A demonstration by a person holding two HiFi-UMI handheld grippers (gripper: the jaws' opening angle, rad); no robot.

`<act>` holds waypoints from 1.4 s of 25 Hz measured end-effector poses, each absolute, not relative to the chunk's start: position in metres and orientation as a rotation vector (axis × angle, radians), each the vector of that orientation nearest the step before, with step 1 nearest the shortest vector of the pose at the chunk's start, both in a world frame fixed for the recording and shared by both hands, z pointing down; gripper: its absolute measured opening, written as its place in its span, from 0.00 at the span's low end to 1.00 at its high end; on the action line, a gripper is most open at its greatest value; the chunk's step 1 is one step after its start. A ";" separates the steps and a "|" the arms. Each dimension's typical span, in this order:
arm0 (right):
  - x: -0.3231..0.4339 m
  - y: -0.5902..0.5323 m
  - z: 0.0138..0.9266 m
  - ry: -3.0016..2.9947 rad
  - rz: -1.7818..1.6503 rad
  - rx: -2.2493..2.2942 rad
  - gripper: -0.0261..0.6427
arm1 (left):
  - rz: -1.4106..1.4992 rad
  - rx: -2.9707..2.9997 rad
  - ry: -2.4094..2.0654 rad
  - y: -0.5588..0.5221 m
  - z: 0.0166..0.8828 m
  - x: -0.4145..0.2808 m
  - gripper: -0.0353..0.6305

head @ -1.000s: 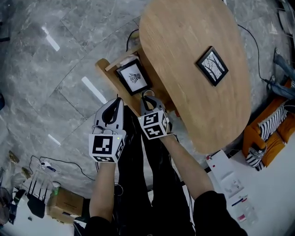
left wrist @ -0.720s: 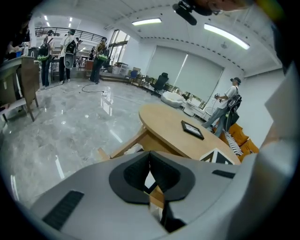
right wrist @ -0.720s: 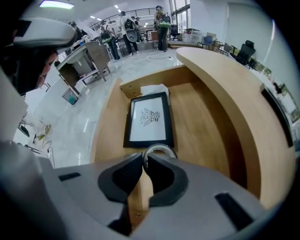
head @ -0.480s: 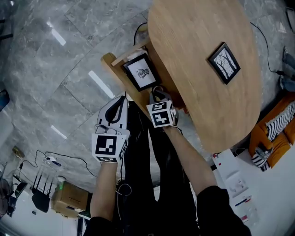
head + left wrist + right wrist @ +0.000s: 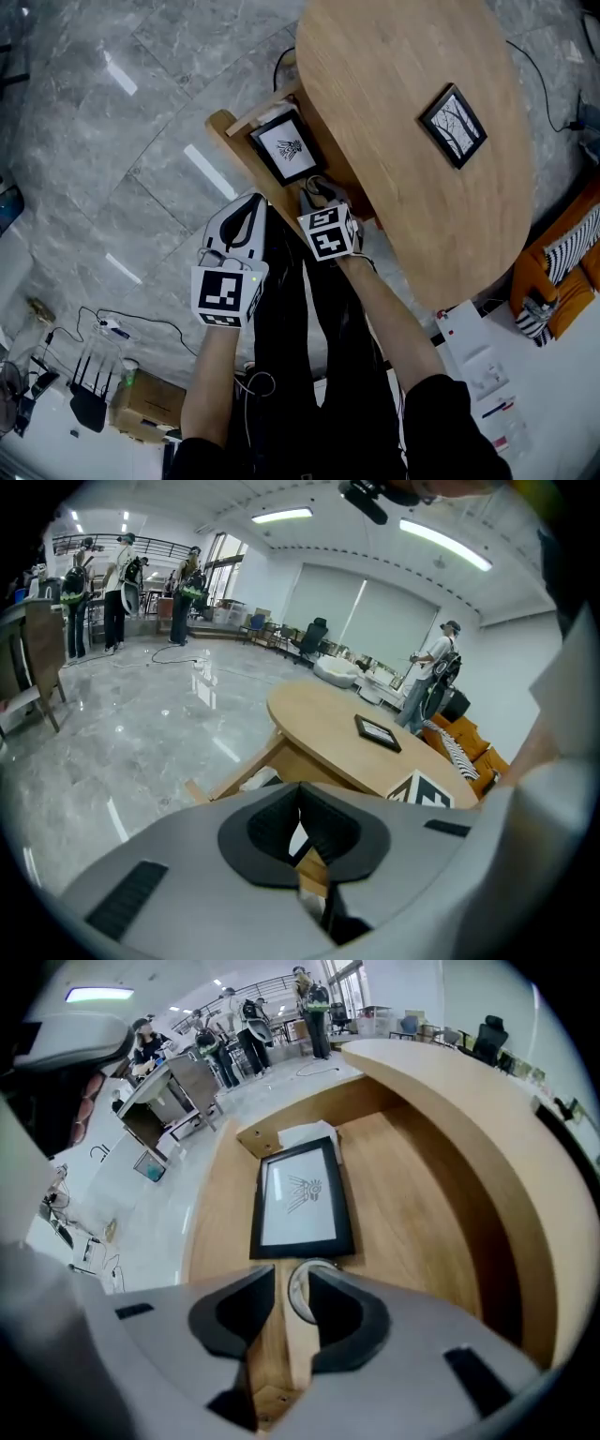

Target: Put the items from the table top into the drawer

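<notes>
Drawer holds a frame, plus a disc loose between our right claw's just-opened jaws; left claw shut; second frame waits beyond on the worktop.

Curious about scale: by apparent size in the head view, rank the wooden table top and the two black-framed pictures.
Oval wooden table top.
Black-framed picture lying in the wooden drawer and black-framed picture on the table top look alike: unranked.

table: oval wood top, one framed tree picture lying flat
drawer: open, second framed picture flat, round item just beside it
</notes>
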State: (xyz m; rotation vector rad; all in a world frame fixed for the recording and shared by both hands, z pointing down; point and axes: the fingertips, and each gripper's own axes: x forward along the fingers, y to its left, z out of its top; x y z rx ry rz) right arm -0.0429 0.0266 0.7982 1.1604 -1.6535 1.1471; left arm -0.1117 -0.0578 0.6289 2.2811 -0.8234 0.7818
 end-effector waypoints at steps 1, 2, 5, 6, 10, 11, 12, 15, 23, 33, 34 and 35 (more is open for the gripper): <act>-0.043 0.025 0.793 -1.660 1.139 1.165 0.20 | 0.785 2.284 -0.817 -0.058 0.628 -0.110 0.07; -0.043 0.024 0.786 -1.667 1.137 1.171 0.20 | 0.786 2.285 -0.813 -0.058 0.627 -0.109 0.07; -0.046 0.015 0.757 -1.737 1.137 1.211 0.19 | 0.780 2.297 -0.806 -0.063 0.621 -0.101 0.07; -0.048 0.010 0.745 -1.780 1.137 1.232 0.14 | 0.777 2.303 -0.802 -0.065 0.619 -0.098 0.07; -0.043 -0.008 0.699 -1.915 1.114 1.312 0.10 | 0.771 2.328 -0.782 -0.071 0.607 -0.083 0.07; -0.035 -0.014 0.688 -1.932 1.095 1.355 0.06 | 0.770 2.334 -0.777 -0.073 0.605 -0.079 0.07; -0.025 -0.019 0.677 -1.943 1.072 1.402 0.05 | 0.770 2.339 -0.771 -0.074 0.603 -0.076 0.07; 0.018 -0.029 0.655 -1.903 0.982 1.524 0.05 | 0.763 2.356 -0.755 -0.076 0.591 -0.064 0.07; 0.136 -0.040 0.638 -1.748 0.751 1.577 0.05 | 0.782 2.391 -0.703 -0.073 0.575 -0.041 0.07; 0.237 -0.035 0.673 -1.519 0.708 1.359 0.08 | 0.826 2.382 -0.684 -0.059 0.576 -0.022 0.07; 0.238 -0.034 0.675 -1.533 0.726 1.337 0.13 | 0.829 2.384 -0.683 -0.058 0.575 -0.019 0.07; 0.237 -0.033 0.678 -1.546 0.744 1.315 0.19 | 0.831 2.386 -0.683 -0.056 0.573 -0.015 0.07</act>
